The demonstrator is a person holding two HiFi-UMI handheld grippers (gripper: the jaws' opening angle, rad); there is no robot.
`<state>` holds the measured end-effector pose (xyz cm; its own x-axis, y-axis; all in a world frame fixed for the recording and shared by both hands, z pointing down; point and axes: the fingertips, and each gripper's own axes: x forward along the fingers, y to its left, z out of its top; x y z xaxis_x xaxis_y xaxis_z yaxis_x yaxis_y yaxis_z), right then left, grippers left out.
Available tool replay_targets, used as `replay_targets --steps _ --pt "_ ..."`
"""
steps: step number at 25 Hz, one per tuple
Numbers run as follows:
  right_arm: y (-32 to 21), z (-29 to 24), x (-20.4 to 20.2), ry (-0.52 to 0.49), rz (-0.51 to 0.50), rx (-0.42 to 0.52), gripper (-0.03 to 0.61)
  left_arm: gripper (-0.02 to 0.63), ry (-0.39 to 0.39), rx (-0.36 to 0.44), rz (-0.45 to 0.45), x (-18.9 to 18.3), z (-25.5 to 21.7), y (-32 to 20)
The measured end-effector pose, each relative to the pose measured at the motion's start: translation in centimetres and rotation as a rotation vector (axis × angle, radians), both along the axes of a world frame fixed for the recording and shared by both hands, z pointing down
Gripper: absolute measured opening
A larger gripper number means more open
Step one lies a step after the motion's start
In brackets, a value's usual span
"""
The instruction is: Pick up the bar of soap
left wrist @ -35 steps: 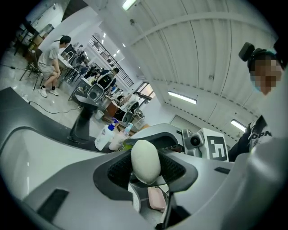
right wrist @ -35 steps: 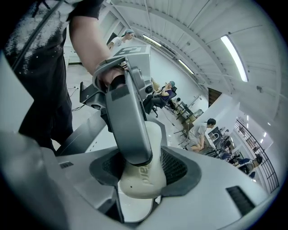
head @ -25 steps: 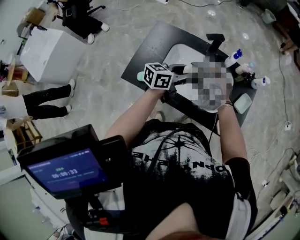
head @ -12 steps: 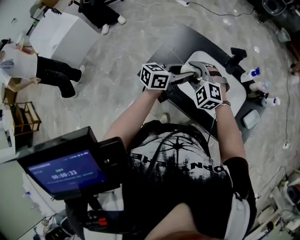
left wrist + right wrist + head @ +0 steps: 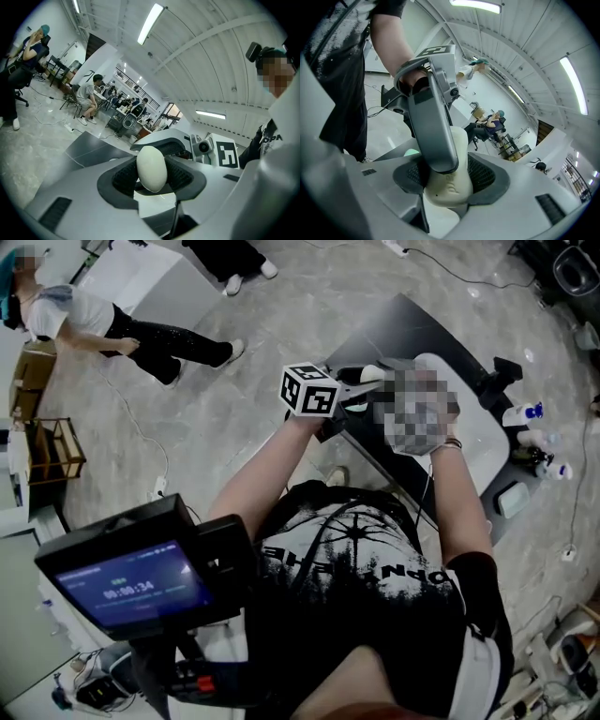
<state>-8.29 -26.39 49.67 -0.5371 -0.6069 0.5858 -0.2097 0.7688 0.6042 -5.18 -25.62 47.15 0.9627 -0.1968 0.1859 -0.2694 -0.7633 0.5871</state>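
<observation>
Soap: the bar of soap (image 5: 151, 168) is pale and has round edges. It is up in the air, off the table, and both grippers have hold of it.
Left gripper: the left gripper (image 5: 152, 177) has its two fingers squeezed on the soap across its thin way.
Right gripper: the right gripper (image 5: 449, 178) has its fingers squeezed on the same soap across its wide way. One finger of the left gripper crosses in front of it.
Underneath: a black table (image 5: 394, 324) with a white sink (image 5: 483, 446) in it, and bottles (image 5: 527, 413) at the far end.
Far away: people (image 5: 84, 315) on the grey floor (image 5: 216, 418).
What could go wrong: I think the soap could pop out. It is smooth and round, and the two grippers hold it at once. If one pulls or twists while the other squeezes, it may slip and drop into the sink or onto the floor.
</observation>
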Motion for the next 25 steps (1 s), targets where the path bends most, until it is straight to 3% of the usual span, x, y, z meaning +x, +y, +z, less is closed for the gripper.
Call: replay_targets --steps 12,25 --pt "-2.0 1.7 -3.3 0.004 -0.004 -0.038 0.232 0.173 -0.025 -0.035 -0.007 -3.3 1.8 -2.1" --pt "-4.3 6.0 -3.5 -0.009 0.042 -0.123 0.232 0.173 -0.081 -0.102 0.029 -3.5 6.0 -4.4"
